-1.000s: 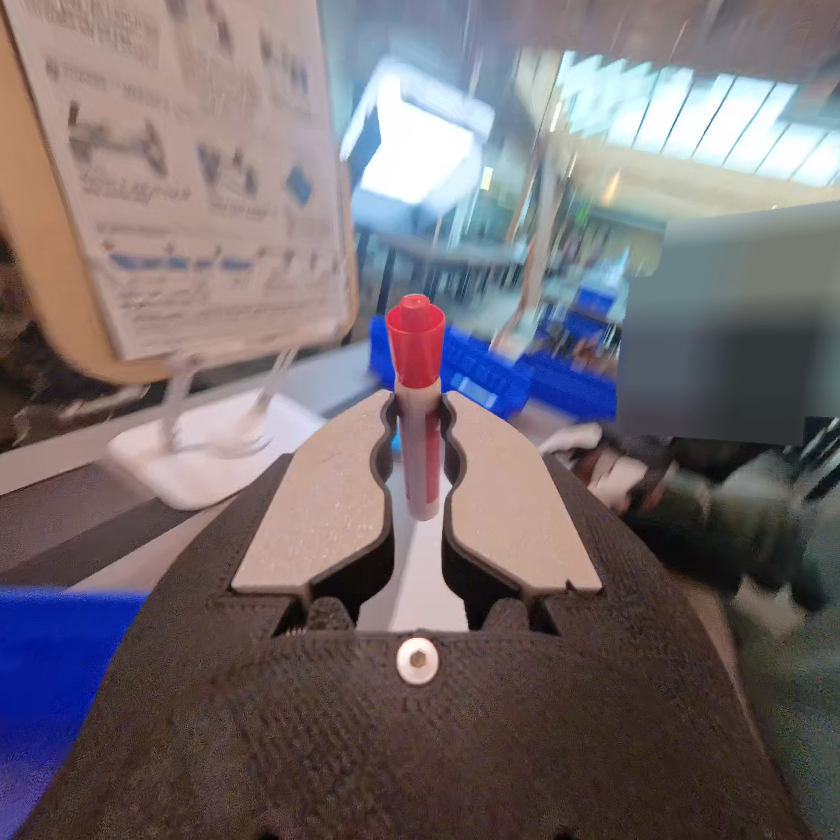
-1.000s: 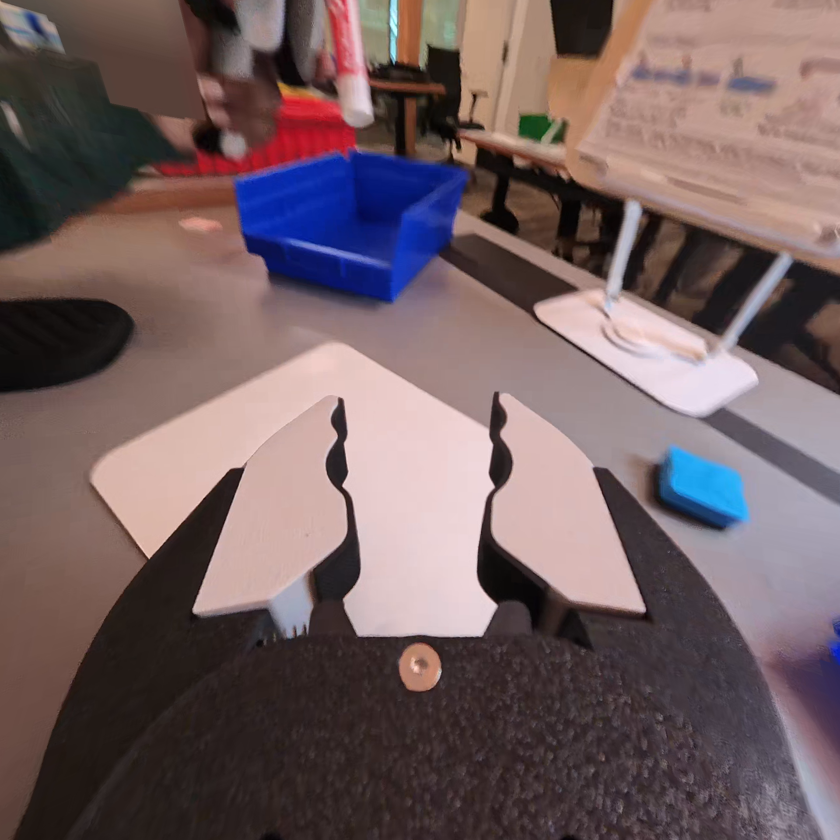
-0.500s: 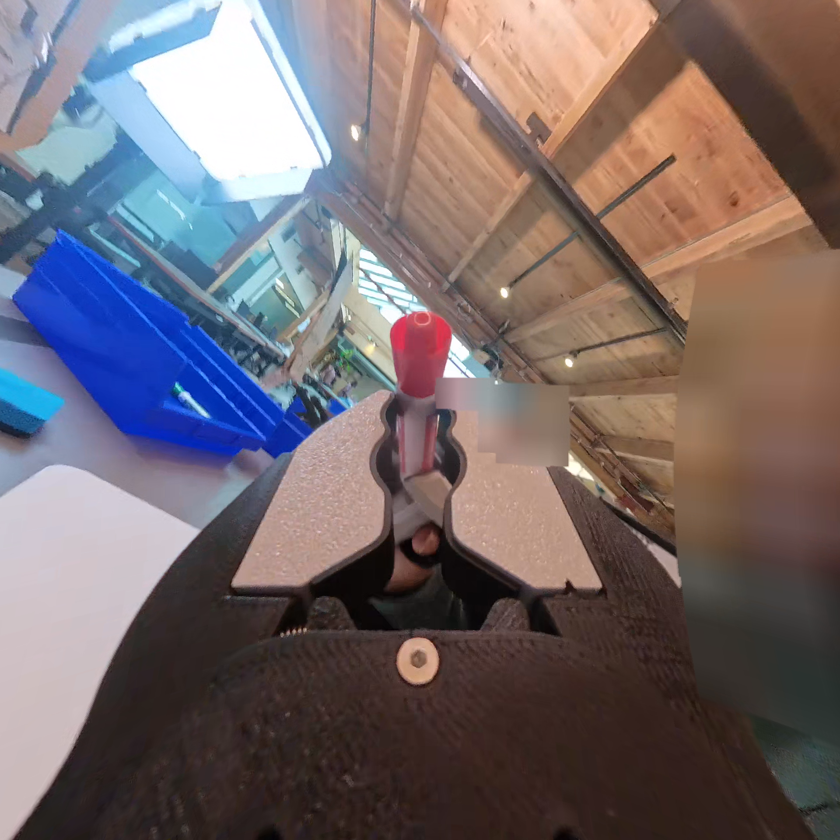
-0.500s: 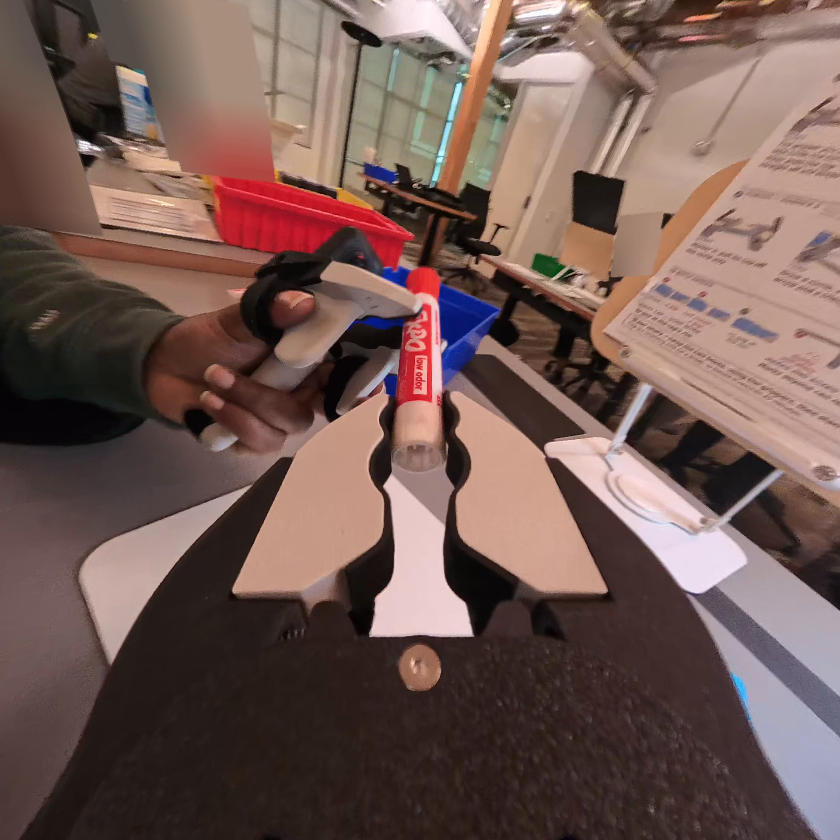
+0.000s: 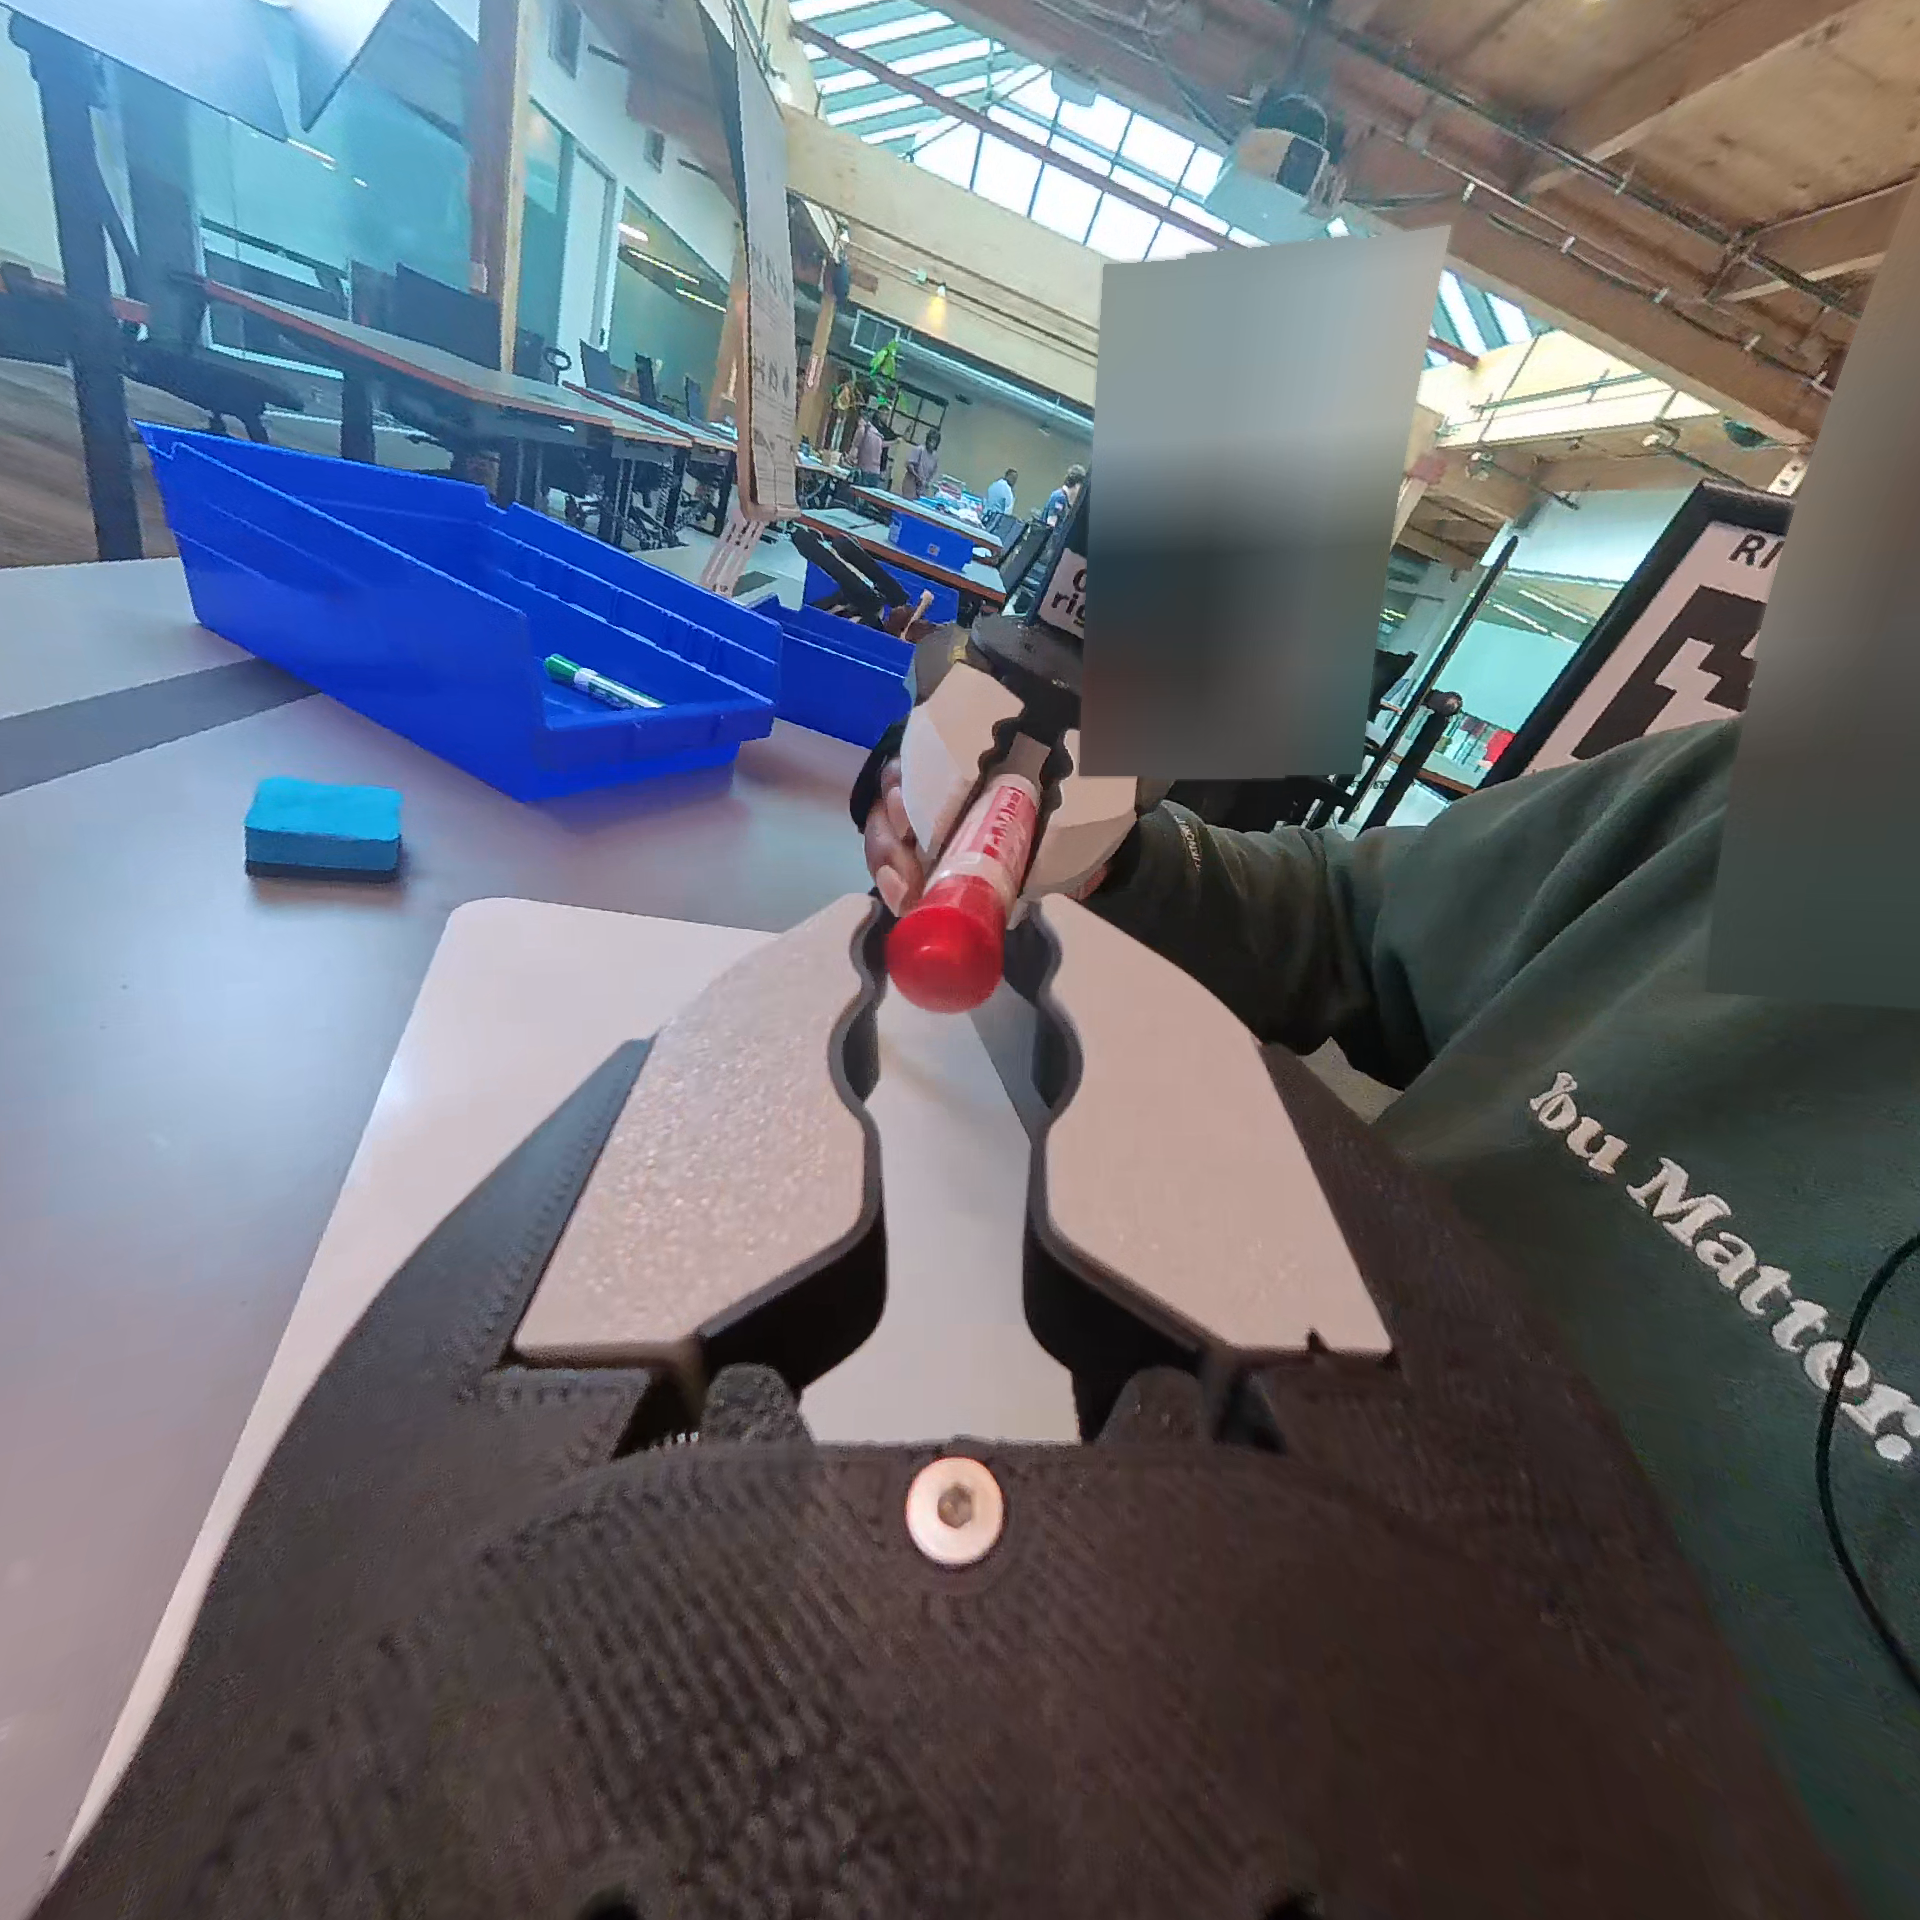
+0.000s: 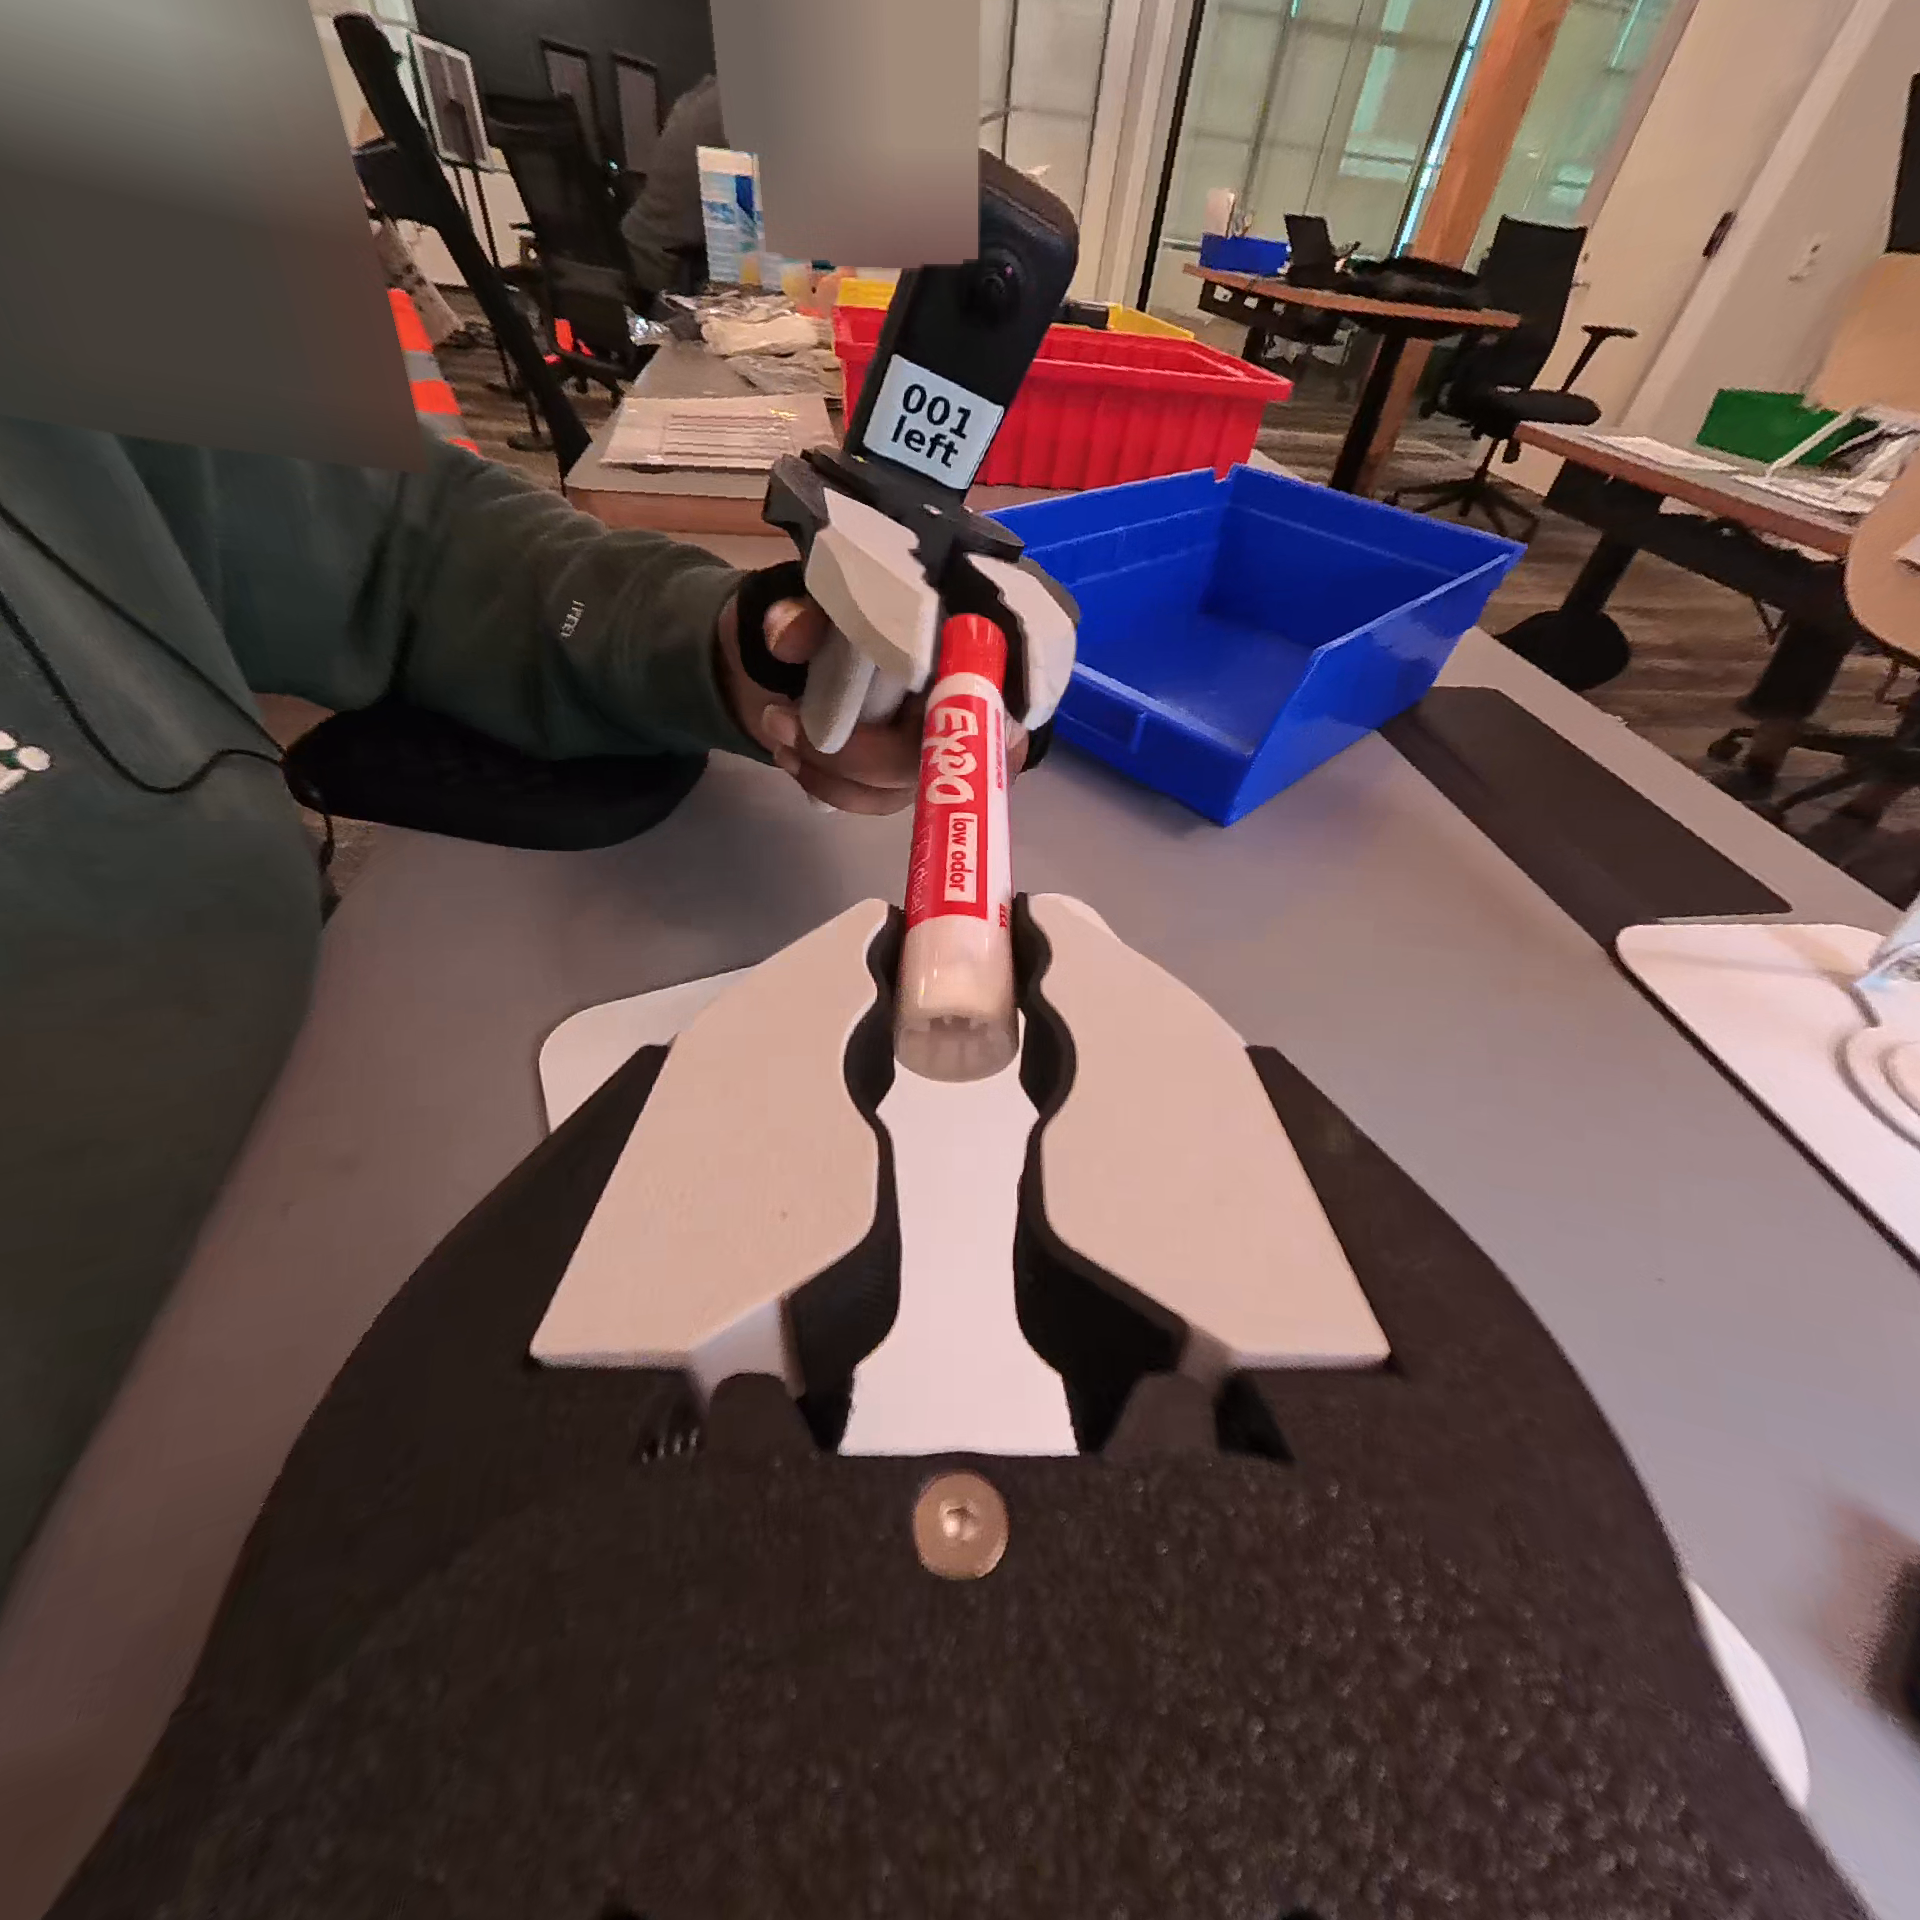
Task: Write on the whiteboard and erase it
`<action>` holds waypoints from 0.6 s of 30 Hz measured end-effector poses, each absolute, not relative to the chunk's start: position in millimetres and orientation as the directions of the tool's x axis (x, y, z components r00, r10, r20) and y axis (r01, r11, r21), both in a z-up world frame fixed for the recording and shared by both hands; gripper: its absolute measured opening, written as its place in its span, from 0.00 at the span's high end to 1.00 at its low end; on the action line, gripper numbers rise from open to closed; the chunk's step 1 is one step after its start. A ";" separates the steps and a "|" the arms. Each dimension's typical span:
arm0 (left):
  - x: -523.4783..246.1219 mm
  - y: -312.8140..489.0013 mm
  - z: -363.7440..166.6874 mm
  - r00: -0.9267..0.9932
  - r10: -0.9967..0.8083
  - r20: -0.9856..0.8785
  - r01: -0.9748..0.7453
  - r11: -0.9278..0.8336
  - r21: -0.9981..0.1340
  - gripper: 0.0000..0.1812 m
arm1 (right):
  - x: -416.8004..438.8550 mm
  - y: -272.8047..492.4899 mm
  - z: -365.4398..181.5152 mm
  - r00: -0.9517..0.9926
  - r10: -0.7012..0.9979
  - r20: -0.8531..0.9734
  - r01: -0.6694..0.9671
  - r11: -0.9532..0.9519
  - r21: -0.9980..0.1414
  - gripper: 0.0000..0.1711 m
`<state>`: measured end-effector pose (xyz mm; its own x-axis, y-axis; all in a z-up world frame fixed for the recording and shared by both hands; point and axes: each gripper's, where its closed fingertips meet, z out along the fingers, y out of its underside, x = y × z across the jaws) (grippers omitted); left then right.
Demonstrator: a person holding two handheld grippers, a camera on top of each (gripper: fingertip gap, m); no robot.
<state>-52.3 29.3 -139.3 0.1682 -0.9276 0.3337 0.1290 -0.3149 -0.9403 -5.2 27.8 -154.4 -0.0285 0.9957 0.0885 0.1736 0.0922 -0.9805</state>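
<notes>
A red dry-erase marker (image 6: 956,821) is held in the air between both grippers, above the white whiteboard (image 5: 540,1039) that lies flat on the grey table. My left gripper (image 5: 956,925) is shut on the marker's red cap (image 5: 943,956). My right gripper (image 6: 956,925) is shut on the marker's white tail end (image 6: 954,1018). Each gripper shows in the other's view: the left gripper (image 6: 956,592) on the cap end, the right gripper (image 5: 997,748) on the barrel. A blue eraser (image 5: 322,826) lies on the table beyond the whiteboard (image 6: 592,1049).
A long blue bin (image 5: 447,623) holding a green marker (image 5: 603,686) stands behind the eraser. Another blue bin (image 6: 1247,644) and a red bin (image 6: 1091,405) are farther back. A white stand base (image 6: 1766,1018) sits at the right. The person's green sleeve (image 6: 468,603) reaches in. The tips of one gripper are about 6 cm away from the tips of the other.
A second ago my left gripper held the marker alone and my right was open over the whiteboard. My right gripper has since shut on the tail end. Both now hold it lower.
</notes>
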 end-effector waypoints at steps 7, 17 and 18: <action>-52.6 25.9 -145.9 0.139 -0.926 0.351 0.089 -0.342 -0.936 0.89 | -5.3 26.9 -157.6 -0.042 0.997 0.059 0.162 0.065 -0.985 0.88; -57.5 36.1 -144.7 0.024 -0.812 0.583 0.279 -0.555 -0.784 0.89 | -8.4 33.6 -148.1 0.076 0.983 0.166 0.134 0.154 -0.979 0.69; -53.6 34.2 -145.6 0.019 -0.809 0.587 0.276 -0.560 -0.781 0.89 | -11.2 32.7 -148.3 0.081 0.983 0.163 0.135 0.151 -0.979 0.66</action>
